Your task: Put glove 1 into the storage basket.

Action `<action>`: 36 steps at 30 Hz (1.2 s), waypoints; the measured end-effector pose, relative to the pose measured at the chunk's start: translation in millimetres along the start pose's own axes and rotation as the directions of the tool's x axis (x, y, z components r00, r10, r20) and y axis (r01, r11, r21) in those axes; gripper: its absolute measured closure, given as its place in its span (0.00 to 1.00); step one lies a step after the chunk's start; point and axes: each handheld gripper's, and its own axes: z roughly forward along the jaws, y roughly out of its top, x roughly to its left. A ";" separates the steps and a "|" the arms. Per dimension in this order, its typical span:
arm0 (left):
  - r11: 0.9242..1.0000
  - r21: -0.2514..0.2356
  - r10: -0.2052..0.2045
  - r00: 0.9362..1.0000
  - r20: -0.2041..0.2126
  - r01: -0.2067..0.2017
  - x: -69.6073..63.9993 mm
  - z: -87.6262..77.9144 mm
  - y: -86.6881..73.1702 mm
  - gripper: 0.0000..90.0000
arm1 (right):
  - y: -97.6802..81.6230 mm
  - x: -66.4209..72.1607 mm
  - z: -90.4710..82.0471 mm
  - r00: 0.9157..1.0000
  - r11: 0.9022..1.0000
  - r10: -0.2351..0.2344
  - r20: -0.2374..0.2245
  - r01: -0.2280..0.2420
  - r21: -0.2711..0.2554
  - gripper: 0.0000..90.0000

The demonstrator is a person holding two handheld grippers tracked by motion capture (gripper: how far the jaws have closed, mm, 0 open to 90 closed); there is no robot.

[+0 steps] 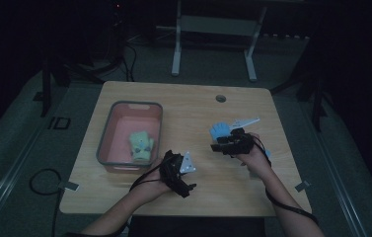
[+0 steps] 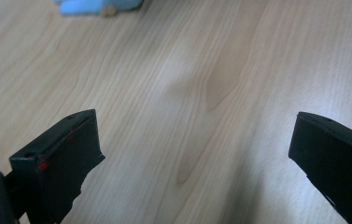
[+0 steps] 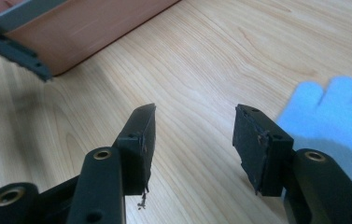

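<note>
The pink bin (image 1: 105, 143) at bench (image 1: 193, 106) left holds a green plush toy (image 1: 140, 143). The left tongs (image 1: 177, 174) hover beside it, jaws wide apart, empty. The right tongs (image 3: 192, 140) are half open, empty, just beside the blue plush toy (image 3: 337, 121). Judged next step: centre the jaws over the toy's body before closing.

- We note the table (image 2: 173, 84): pale wood-grain top, smooth, faint sheen.
- Bin (image 1: 105, 143): smooth pink plastic, grey rim.
- Right gripper (image 3: 194, 135): 2 matt black jaws, pads scuffed, edges chipped.
- Blue toy (image 3: 327, 116): soft, matt.
</note>
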 end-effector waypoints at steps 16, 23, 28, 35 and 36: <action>0.995 -0.032 -0.094 0.995 0.041 0.095 -7.7 22.9 -19.5 0.03 | -20.6 -12.6 -11.4 0.999 1.000 0.016 0.050 -0.016 0.006 0.55; 0.990 -0.061 -0.123 0.992 0.019 0.124 -9.9 23.1 -26.3 0.03 | -19.6 -17.4 -13.4 0.994 0.999 -0.041 0.101 0.042 -0.013 0.56; 0.988 -0.054 -0.144 0.989 0.021 0.145 -12.2 25.3 -28.8 0.03 | -12.5 -31.0 -8.6 0.991 0.998 -0.061 0.119 0.064 -0.028 0.61; 0.980 -0.087 -0.176 0.984 0.013 0.177 -10.9 23.3 -30.5 0.03 | -0.8 -53.8 16.1 0.985 0.996 -0.074 0.156 0.067 0.054 0.66; 0.980 -0.087 -0.176 0.984 0.013 0.177 -10.9 23.3 -30.5 0.03 | -0.8 -53.8 16.1 0.985 0.996 -0.074 0.156 0.067 0.054 0.66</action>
